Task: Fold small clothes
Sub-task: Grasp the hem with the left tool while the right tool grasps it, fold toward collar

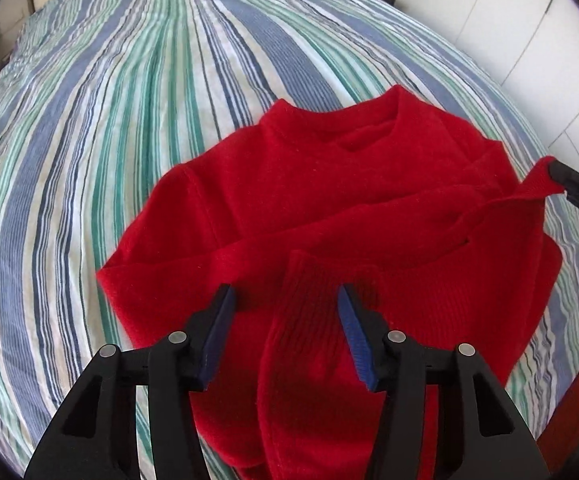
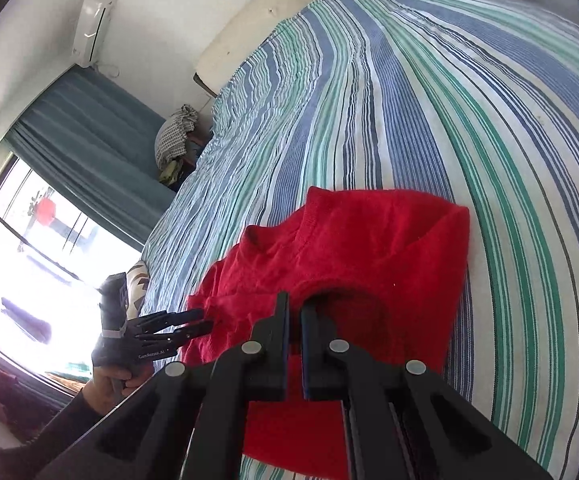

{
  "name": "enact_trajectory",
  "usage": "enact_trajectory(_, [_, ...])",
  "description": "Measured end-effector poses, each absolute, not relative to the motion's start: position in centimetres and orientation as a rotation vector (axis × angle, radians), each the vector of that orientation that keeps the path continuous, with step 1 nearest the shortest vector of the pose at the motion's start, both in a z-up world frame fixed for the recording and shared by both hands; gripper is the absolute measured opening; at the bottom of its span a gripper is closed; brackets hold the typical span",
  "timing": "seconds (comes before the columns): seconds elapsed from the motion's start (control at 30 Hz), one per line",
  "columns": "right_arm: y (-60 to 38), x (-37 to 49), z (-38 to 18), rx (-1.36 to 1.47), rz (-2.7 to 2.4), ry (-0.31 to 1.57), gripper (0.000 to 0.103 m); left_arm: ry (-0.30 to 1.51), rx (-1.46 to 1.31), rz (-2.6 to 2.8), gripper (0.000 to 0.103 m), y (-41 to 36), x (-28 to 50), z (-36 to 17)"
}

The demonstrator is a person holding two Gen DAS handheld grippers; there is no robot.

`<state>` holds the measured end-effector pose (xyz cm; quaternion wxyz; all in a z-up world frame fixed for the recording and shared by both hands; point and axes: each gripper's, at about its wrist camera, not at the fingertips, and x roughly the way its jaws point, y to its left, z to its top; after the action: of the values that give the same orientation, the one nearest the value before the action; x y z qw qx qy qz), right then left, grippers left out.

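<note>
A small red knit sweater [image 1: 329,200] lies on the striped bed, neck hole away from me, one sleeve folded across its body. My left gripper [image 1: 287,300] is open just above the folded sleeve's cuff [image 1: 309,312], a finger on each side, gripping nothing. My right gripper [image 2: 295,308] is shut on a sleeve end [image 2: 325,300] of the sweater [image 2: 369,256] and holds it lifted. In the left wrist view it shows at the right edge [image 1: 557,172], pinching the red cuff [image 1: 537,180]. The left gripper also shows in the right wrist view [image 2: 205,320], at the sweater's left edge.
The bed has a blue, green and white striped sheet [image 1: 129,120]. White cupboard doors [image 1: 509,32] stand to the right of the bed. On the other side are a window with a teal curtain [image 2: 89,152] and a pile of clothes [image 2: 175,136].
</note>
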<state>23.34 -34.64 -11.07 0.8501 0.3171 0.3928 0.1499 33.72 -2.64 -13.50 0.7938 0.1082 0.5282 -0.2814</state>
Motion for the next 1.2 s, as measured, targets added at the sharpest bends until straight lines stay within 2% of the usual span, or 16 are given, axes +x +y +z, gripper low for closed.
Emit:
enact_trajectory(0.1, [-34.1,23.3,-10.6,0.651,0.319,0.826,0.005,1.153,0.275,-0.61,0.047,-3.3,33.5,-14.1])
enact_trajectory(0.2, [-33.9,23.0,-10.2,0.651,0.32,0.819,0.005,1.18,0.226,-0.576,0.034,-2.9,34.3,-14.7])
enact_trajectory(0.23, [-33.9,22.9,-10.0,0.65,0.32,0.817,0.005,1.182,0.195,-0.575,0.016,-2.6,34.4,-14.7])
enact_trajectory(0.27, [-33.9,22.8,-9.9,0.649,0.318,0.817,0.005,1.184,0.171,-0.577,0.004,-2.4,34.4,-14.5])
enact_trajectory(0.37, [-34.1,22.3,-9.4,0.652,0.319,0.817,0.005,1.108,0.167,-0.543,0.002,-1.7,33.5,-12.9])
enact_trajectory(0.53, [-35.0,23.6,-8.3,0.689,0.324,0.806,0.005,0.975,-0.016,-0.466,0.002,1.7,34.5,-8.0])
enact_trajectory(0.7, [-36.8,29.9,-10.4,0.814,0.238,0.834,0.005,0.99,-0.075,-0.293,0.002,2.3,40.7,-9.7])
enact_trajectory(0.8, [-36.9,33.5,-13.6,0.82,0.16,0.928,0.011,1.12,-0.076,-0.165,0.012,2.0,43.8,-13.8])
enact_trajectory(0.83, [-36.8,34.0,-14.2,0.796,0.115,0.95,0.021,1.154,-0.079,-0.119,0.015,2.3,44.3,-14.7])
enact_trajectory(0.87, [-36.8,34.0,-14.6,0.784,0.091,0.953,0.037,1.151,-0.088,-0.089,0.019,2.9,44.4,-14.8])
enact_trajectory(0.9, [-36.9,33.6,-14.4,0.781,0.082,0.94,0.041,1.117,-0.106,-0.066,0.022,3.6,43.9,-14.4])
enact_trajectory(0.97, [-36.6,32.3,-13.1,0.742,0.097,0.901,0.041,1.047,-0.133,-0.062,0.044,5.3,42.4,-12.8])
enact_trajectory(1.1, [-33.1,28.2,-9.8,0.497,0.27,0.871,0.041,0.938,-0.069,-0.135,0.05,6.4,37.2,-9.7])
enact_trajectory(1.17, [-31.0,25.6,-10.2,0.378,0.366,0.91,0.044,0.94,-0.034,-0.238,0.062,5.9,33.5,-9.9])
enact_trajectory(1.2, [-30.2,24.4,-11.2,0.32,0.377,0.955,0.044,0.964,0.007,-0.258,0.063,5.4,31.9,-10.8])
